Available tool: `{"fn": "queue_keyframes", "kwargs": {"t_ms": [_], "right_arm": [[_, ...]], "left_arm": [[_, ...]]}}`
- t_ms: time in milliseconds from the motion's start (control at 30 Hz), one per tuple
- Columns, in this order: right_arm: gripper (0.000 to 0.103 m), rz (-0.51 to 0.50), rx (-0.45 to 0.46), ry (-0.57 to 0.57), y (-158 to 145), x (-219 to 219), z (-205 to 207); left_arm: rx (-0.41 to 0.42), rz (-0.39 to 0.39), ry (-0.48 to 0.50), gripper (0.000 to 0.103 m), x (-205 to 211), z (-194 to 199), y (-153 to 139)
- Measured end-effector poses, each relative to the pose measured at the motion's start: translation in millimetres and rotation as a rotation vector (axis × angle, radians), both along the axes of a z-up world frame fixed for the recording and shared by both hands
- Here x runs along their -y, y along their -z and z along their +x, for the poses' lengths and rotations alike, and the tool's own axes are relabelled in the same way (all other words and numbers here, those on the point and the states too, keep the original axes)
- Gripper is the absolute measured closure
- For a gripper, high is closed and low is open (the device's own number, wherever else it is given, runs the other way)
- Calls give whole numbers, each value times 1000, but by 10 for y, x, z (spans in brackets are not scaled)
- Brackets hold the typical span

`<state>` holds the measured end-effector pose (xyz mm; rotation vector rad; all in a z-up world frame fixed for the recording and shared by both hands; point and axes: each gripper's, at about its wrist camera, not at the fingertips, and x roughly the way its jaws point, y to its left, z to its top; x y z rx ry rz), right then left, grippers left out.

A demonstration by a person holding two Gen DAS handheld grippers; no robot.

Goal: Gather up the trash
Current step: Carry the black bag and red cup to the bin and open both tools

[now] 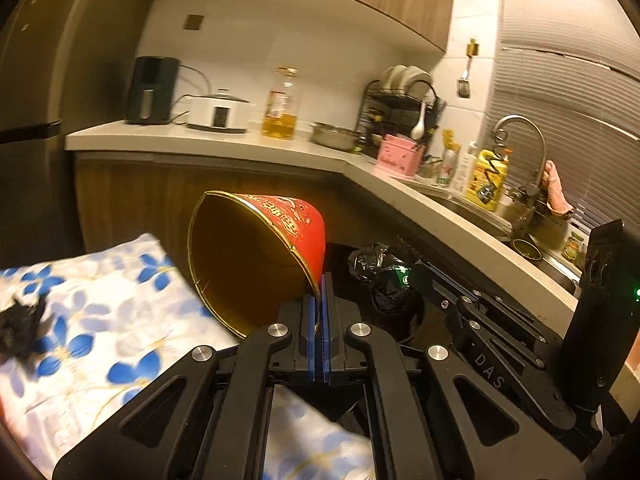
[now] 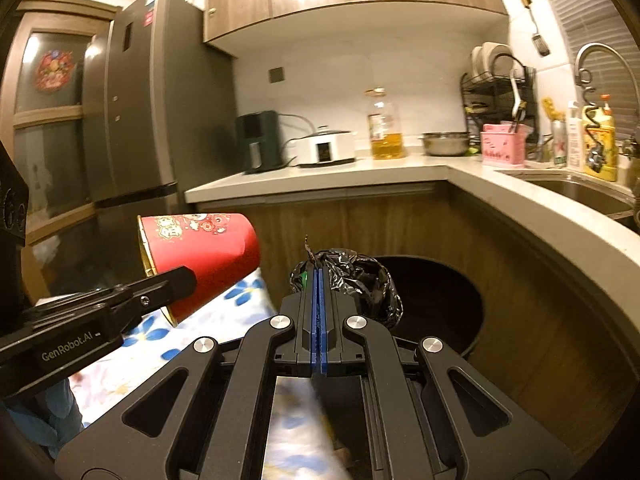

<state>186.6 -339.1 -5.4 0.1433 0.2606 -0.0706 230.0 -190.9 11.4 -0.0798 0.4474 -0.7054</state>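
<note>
Left gripper: jaws fully closed, pinching rim of red paper cup; cup tilted, mouth toward cam, held above floral-cloth surface. Right gripper: jaws fully closed on black trash bag, bag lifted clear of surface, near cabinet front. Status, est.: two items picked up, neither deposited yet. Remaining: dark scrap on cloth not collected. No bin identifiable w/ certainty.
</note>
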Motion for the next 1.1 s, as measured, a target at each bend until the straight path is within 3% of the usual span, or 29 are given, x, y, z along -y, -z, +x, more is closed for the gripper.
{"fn": "queue_keyframes", "kwargs": {"t_ms": [267,633,967,1033,1100], "right_arm": [[102,20,4,46,12,405,118],[102,27,-17,59,81,635,299],[101,48,-45,46,142,724,435],[101,57,-54,46,145,743,453],[94,66,-61,52,154,772,468]], "left_arm": [[-30,18,63,101,456,261,108],[-69,55,88,101,824,488,294],[-98,85,79,99,930,577,374],[-98,93,64,87,911,586,381],[-104,86,47,61,861,598,381]]}}
